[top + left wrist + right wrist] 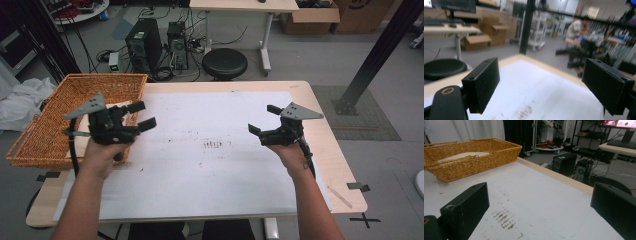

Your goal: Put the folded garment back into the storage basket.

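While both fingers gape empty, basket [60,120] sits beside left gripper [141,115].

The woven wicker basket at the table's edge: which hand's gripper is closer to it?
Left. The left gripper hovers beside the woven wicker basket; the right gripper is across the table.

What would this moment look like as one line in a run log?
left tongs: open, empty, beside wicker basket | right tongs: open, empty, over white mat | basket: folded white cloth inside
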The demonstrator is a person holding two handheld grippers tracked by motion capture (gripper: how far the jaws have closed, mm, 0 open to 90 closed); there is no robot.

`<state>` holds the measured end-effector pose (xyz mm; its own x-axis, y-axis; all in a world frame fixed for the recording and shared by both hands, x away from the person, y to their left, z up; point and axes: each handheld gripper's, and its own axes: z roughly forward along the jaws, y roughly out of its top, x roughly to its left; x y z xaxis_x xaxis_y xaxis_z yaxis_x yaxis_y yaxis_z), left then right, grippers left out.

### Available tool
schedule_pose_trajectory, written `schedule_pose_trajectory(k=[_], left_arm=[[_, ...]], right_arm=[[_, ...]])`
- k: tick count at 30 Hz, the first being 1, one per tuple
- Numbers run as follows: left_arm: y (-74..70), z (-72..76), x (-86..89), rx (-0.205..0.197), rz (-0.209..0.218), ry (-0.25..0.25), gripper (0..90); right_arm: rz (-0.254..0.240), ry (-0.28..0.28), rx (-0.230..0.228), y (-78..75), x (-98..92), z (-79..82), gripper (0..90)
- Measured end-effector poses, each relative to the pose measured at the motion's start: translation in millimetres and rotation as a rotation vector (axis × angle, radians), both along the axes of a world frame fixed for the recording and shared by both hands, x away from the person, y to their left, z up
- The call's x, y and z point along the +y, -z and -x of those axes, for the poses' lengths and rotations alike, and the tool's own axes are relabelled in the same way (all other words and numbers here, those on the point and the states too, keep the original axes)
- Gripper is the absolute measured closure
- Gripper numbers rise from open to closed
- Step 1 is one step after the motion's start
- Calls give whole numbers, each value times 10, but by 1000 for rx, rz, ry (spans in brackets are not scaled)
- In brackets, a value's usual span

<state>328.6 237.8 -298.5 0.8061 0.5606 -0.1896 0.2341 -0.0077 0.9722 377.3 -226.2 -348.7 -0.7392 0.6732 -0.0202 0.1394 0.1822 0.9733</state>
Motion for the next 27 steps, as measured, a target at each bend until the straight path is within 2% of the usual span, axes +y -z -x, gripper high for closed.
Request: schedule_pose_trajectory(k=[4,8,10,15,27], left_arm=[[115,-23,-78,34,-14,-4,154],[148,-50,-113,50,-19,-8,153],[162,-60,-144,48,-19,4,149],[227,-95,-236,63,-54,14,152],[272,-158,-338,87,-58,26,154]], right_arm=[[-5,-3,4,35,-15,10,14],[-6,-4,8,70,-27,18,13],[-1,-5,14,85,-25,19,14],[-3,-3,16,111,-30,6,13],[-12,-6,17,129,-34,9,14]])
